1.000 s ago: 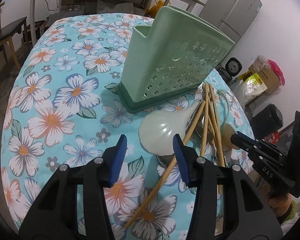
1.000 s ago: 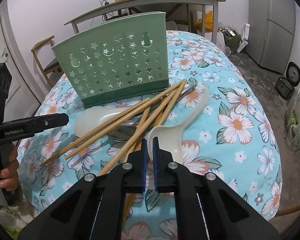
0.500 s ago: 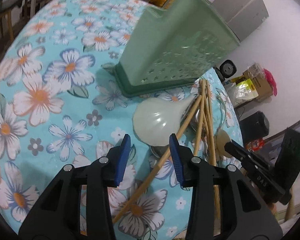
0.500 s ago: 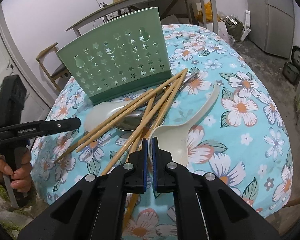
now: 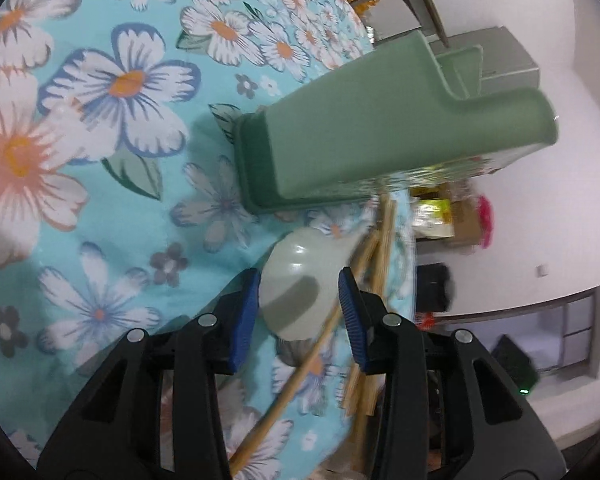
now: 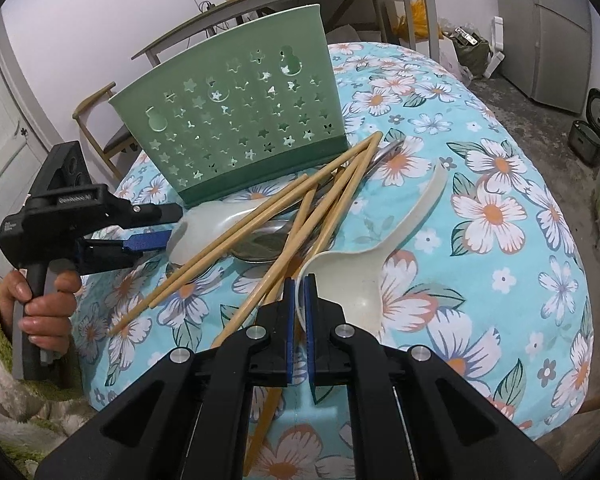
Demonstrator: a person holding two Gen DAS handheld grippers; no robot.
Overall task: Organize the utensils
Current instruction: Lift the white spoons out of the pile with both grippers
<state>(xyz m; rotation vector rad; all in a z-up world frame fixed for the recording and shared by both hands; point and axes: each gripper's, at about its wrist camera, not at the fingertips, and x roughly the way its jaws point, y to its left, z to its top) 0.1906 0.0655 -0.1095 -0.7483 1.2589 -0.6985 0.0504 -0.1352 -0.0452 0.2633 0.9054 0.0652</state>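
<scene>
A green utensil holder (image 6: pixel 236 120) with star holes stands on the flowered tablecloth; it also shows in the left wrist view (image 5: pixel 380 128). In front of it lie several wooden chopsticks (image 6: pixel 284 216), a pale green spoon (image 6: pixel 204 228), a metal spoon (image 6: pixel 264 244) and a cream spoon (image 6: pixel 360 272). My right gripper (image 6: pixel 299 300) is shut on the rim of the cream spoon's bowl. My left gripper (image 5: pixel 300 312) is open, its jaws on either side of the pale green spoon's bowl (image 5: pixel 300 292); it shows from the side in the right wrist view (image 6: pixel 156 224).
The table (image 6: pixel 500 208) is round, with its edge close on the right and front. A wooden chair (image 6: pixel 96 120) and a long desk (image 6: pixel 300 0) stand behind. A fridge (image 6: pixel 556 32) and a rice cooker (image 6: pixel 596 120) are on the floor at right.
My left gripper has moved forward and tilted, and its open jaws now flank the pale green spoon's bowl. My right gripper stays shut on the cream spoon.
</scene>
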